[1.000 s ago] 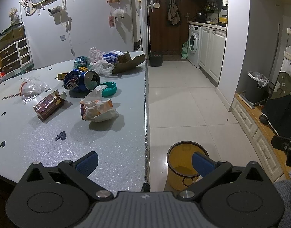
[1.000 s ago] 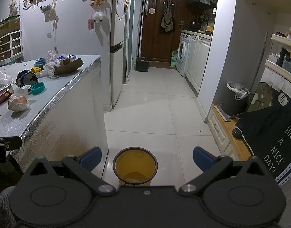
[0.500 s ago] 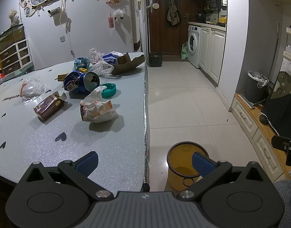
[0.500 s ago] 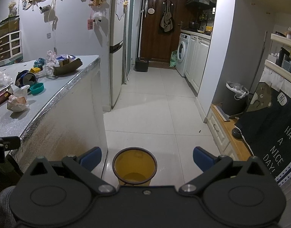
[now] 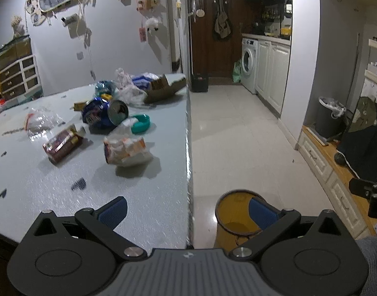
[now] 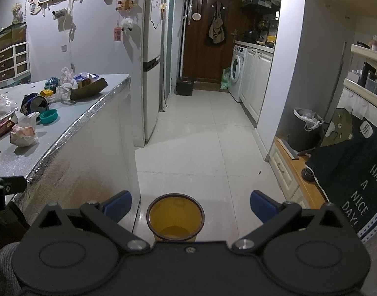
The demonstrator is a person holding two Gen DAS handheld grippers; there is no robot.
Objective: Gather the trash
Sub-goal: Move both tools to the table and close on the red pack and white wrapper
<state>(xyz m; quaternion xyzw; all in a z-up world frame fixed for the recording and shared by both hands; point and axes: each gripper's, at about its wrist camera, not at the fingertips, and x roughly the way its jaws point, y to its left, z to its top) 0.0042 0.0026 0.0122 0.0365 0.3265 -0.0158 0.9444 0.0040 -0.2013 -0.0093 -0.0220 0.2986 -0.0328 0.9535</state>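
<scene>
crumpled white-and-orange snack wrapper ahead and slightly left of the left gripper, on the grey table near its edge; probably light, soft and crinkly, best pinched across a raised fold. dented blue can further ahead, likely light, stiff and apt to roll. yellow bin on the floor just ahead of the right gripper, seemingly nothing in it. both grippers spread wide, holding nothing
</scene>
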